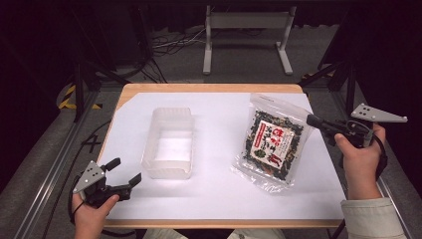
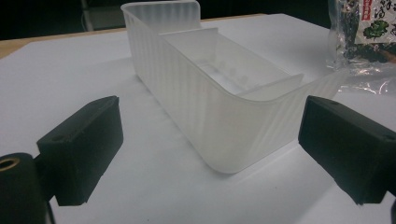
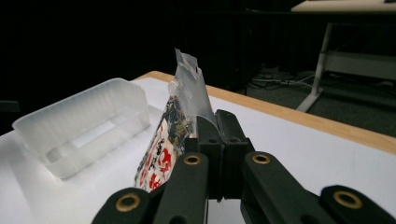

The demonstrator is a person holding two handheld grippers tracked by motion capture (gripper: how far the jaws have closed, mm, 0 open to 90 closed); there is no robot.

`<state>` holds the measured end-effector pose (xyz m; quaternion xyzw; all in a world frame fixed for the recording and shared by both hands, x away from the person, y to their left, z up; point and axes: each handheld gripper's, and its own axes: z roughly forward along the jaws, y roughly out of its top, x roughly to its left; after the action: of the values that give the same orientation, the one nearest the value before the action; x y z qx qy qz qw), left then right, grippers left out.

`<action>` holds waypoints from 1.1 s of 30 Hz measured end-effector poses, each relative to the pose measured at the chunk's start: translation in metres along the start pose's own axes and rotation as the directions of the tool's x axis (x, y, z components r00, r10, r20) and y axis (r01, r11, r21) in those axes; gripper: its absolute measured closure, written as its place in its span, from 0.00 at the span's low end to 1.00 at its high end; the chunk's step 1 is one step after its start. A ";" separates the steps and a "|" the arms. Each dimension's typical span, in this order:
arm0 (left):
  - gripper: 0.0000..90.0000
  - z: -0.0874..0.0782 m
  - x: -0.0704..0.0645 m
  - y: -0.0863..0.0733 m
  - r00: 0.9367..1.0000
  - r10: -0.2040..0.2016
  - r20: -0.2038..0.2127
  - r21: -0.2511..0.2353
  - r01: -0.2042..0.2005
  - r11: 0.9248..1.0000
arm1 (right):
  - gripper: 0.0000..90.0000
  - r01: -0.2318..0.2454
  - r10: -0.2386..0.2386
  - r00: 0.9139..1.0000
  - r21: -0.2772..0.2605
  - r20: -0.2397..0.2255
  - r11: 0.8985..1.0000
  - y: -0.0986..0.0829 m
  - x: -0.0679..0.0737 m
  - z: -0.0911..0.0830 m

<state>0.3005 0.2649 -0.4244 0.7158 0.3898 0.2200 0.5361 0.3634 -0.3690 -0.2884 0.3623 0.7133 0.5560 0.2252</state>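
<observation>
Now, right tongs: you pinched the bag's edge.
Left tongs: you held them spread near the bin.

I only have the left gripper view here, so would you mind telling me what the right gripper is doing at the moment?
Observer: The right gripper is shut on the edge of the snack bag.
Operator: Thank you. Is the bag lying flat?
Observer: No, in the right gripper view the pinched edge stands lifted off the white sheet.
Operator: And where is the left gripper against the container?
Observer: The high view shows the left gripper open, just left of the translucent container, near its front corner.
</observation>
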 end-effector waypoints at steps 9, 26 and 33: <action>0.08 0.000 -0.005 0.005 1.000 0.008 0.012 -0.013 -0.007 1.000 | 1.00 0.052 -0.056 0.997 -0.063 -0.061 0.997 0.020 0.021 -0.008; 0.08 0.011 -0.023 0.027 0.998 0.031 0.053 -0.042 -0.029 0.999 | 1.00 0.089 -0.102 0.989 -0.123 -0.103 0.988 0.041 0.035 -0.013; 0.08 0.018 -0.034 0.036 0.996 0.049 0.077 -0.040 -0.046 0.998 | 1.00 0.099 -0.116 0.986 -0.139 -0.117 0.985 0.052 0.041 -0.013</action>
<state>0.3054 0.2230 -0.3930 0.7225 0.3471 0.2122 0.5591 0.3420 -0.3391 -0.2316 0.2719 0.7060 0.6109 0.2334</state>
